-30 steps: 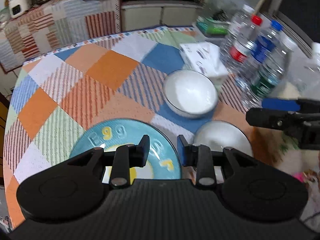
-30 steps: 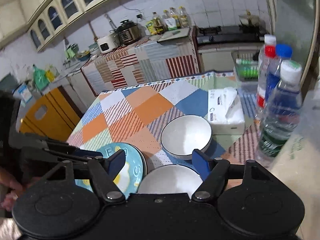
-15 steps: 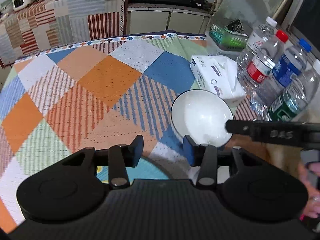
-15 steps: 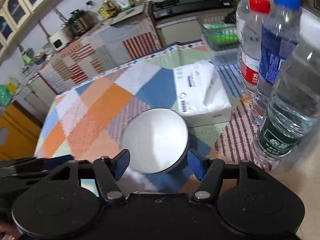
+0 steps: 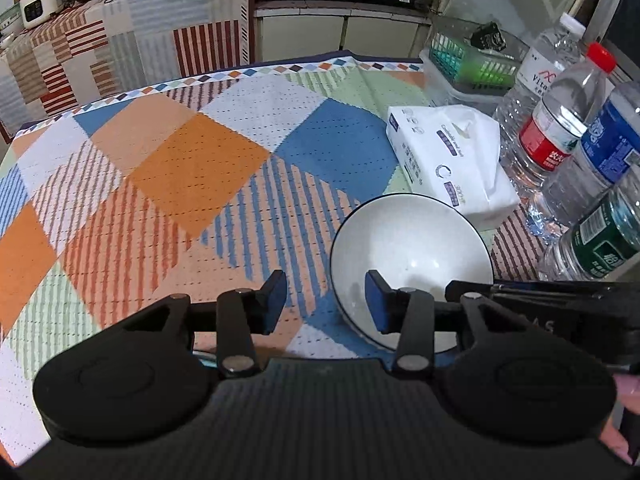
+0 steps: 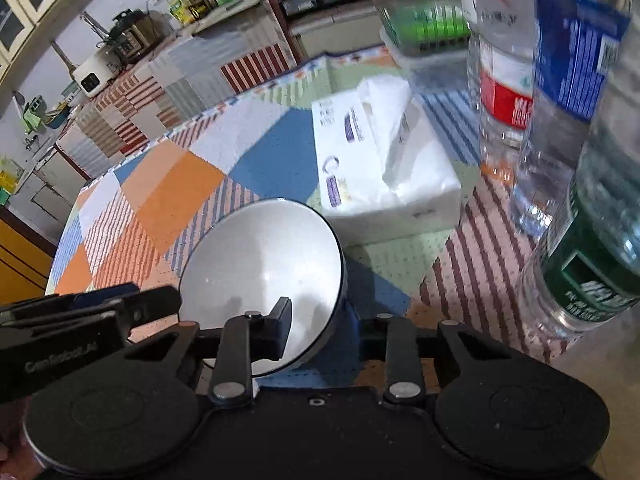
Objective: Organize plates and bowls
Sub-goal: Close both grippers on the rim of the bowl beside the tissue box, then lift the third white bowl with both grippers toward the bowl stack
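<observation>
A white bowl with a dark rim (image 5: 408, 244) sits on the patchwork tablecloth, also in the right wrist view (image 6: 260, 264). My left gripper (image 5: 326, 300) is open, its right finger over the bowl's near left rim, its left finger outside it. My right gripper (image 6: 322, 328) is open and straddles the bowl's near right rim: its left finger (image 6: 276, 328) is inside the bowl, the right one is hidden behind the rim. Whether the pads touch the bowl I cannot tell. The right gripper's fingers show at the bowl's right in the left view (image 5: 520, 292).
A white tissue pack (image 5: 452, 164) lies just behind the bowl. Several water bottles (image 5: 560, 128) stand at the right, close to my right gripper (image 6: 572, 120). A clear box with a green basket (image 5: 468, 64) sits at the far right. The table's far edge (image 5: 192, 80) faces a kitchen counter.
Both grippers have moved forward and down onto the far white bowl. The blue plate and the nearer bowl have dropped out of view below them. The right gripper now straddles the bowl's rim.
</observation>
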### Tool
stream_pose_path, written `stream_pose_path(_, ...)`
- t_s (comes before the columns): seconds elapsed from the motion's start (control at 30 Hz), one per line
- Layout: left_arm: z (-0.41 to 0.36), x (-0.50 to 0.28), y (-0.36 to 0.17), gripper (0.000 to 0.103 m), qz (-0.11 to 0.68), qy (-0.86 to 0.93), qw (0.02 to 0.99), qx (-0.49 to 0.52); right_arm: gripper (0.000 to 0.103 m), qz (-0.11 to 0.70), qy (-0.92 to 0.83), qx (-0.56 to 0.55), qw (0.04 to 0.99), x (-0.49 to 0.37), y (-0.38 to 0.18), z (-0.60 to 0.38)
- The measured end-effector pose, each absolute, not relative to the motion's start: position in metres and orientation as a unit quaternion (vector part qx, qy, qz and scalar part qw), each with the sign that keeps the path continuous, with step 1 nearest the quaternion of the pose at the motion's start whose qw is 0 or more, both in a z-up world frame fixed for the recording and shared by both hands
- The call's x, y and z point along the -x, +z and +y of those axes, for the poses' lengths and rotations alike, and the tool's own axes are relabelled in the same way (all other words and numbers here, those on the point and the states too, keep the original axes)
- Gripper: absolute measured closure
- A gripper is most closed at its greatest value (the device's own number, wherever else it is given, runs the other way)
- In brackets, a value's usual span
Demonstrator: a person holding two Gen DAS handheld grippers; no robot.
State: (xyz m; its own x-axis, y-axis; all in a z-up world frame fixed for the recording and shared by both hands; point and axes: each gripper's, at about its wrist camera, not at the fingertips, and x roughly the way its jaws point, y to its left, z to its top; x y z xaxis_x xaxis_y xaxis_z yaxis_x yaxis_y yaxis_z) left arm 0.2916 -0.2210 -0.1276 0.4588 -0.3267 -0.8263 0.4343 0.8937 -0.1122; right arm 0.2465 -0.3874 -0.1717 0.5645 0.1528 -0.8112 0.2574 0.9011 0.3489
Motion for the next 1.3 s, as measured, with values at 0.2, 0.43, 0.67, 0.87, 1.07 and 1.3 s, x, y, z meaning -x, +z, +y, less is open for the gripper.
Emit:
stream_pose_path(0.2,-0.234,-0.296,-0.14,0.062,0.479,-0.225,0.844,-0.084,0.082,0.471,-0.037,-0.213,0.855,-0.252,-0.184,-0.386)
stream_pose_path(0.43,-0.23,-0.302,-0.15,0.075,0.497,-0.238,0.832,-0.066,0.093,0.465,-0.044,-0.238,0.852,-0.253,-0.193,-0.397)
stream_pose_path(0.67,-0.225,-0.298,-0.154,0.089,0.522,-0.243,0.817,-0.032,0.093,0.469,-0.041,-0.268,0.841,-0.254,-0.192,-0.4)
stream_pose_path(0.87,-0.214,-0.293,-0.129,0.089,0.526,-0.245,0.814,-0.004,0.091,0.457,-0.014,-0.261,0.85,-0.244,-0.172,-0.398)
stream_pose_path(1.07,-0.201,-0.268,-0.087,0.089,0.502,-0.266,0.823,0.004,0.09,0.436,0.013,-0.269,0.859,-0.221,-0.138,-0.4)
stream_pose_path(1.3,-0.189,-0.228,-0.054,0.089,0.492,-0.262,0.83,-0.012,0.09,0.408,0.03,-0.25,0.877,-0.184,-0.103,-0.389)
